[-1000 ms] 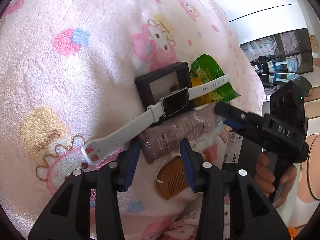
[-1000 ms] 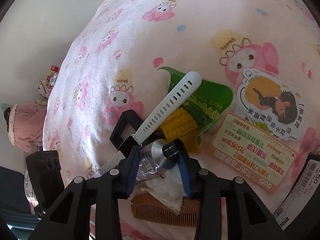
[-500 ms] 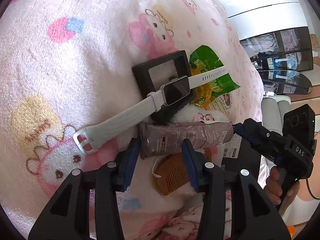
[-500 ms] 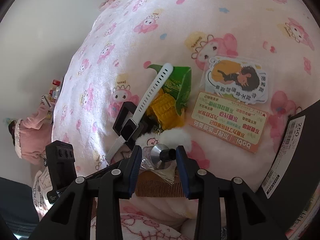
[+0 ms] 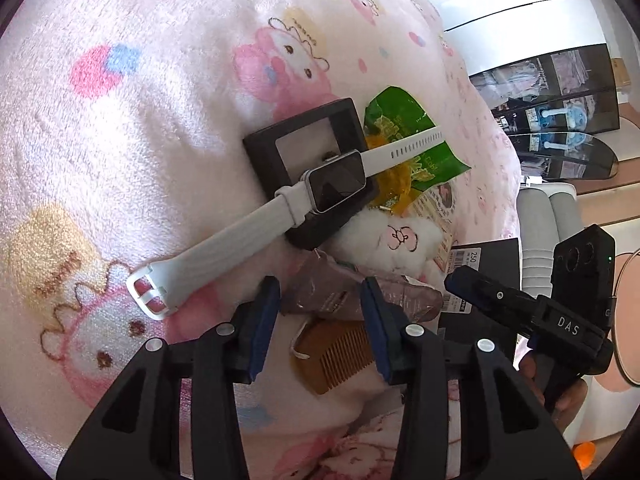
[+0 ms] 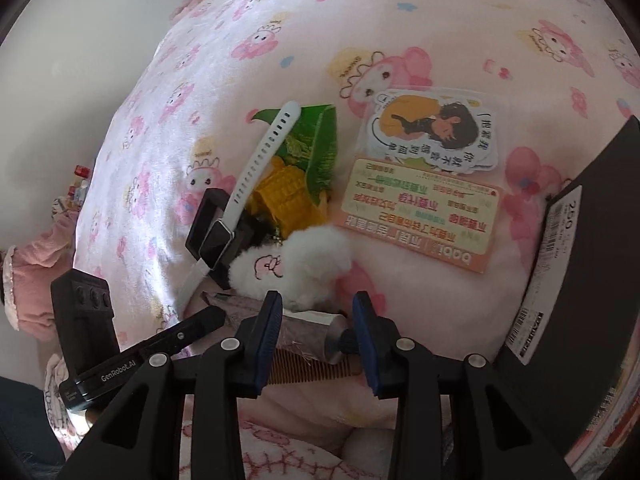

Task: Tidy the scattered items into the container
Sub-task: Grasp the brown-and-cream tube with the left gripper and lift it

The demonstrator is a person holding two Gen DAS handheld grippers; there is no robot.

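Pink cartoon blanket carries our clutter: a white watch across a black frame, a fluffy toy, cards. The tube lies on a comb, between both spread jaws of our right gripper and left gripper; black box stands rightward.

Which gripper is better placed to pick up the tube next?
Right. The right gripper is open with the tube and its cap end between the fingers. The left gripper is also open, at the tube's flat end.
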